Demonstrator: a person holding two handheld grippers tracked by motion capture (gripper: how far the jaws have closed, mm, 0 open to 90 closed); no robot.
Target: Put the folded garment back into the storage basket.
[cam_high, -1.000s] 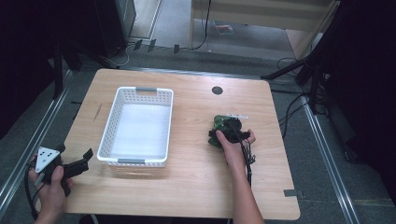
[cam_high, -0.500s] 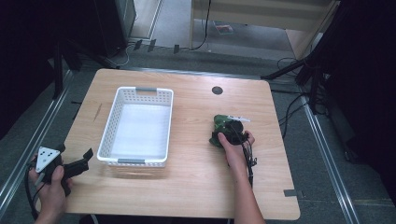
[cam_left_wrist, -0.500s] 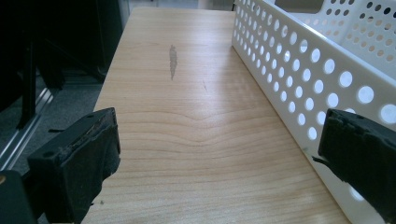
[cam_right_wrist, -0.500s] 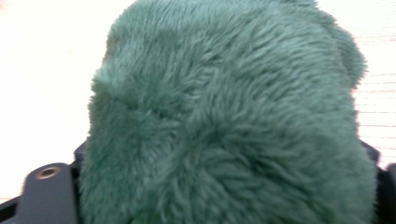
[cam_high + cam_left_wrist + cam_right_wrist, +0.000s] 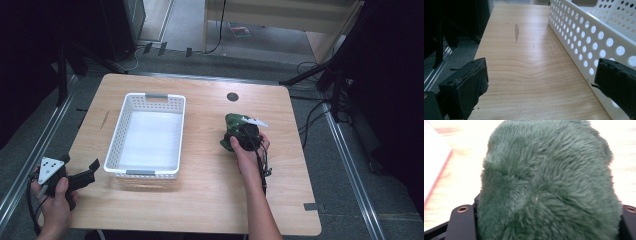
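Two black tools: the right tool (image 5: 239, 136) has just closed its jaws and clamps a fuzzy green plush (image 5: 546, 182) right of the perforated white plastic basket (image 5: 120, 131); the left tool (image 5: 541, 85) gapes wide over the pale wood-grain tabletop (image 5: 200, 200).

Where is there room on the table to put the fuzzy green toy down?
The white basket is empty inside, the biggest free spot. Bare wood lies between the basket and the green plush toy, and along the near table edge. The left strip is tight, with the left hand-held gripper beside the basket.
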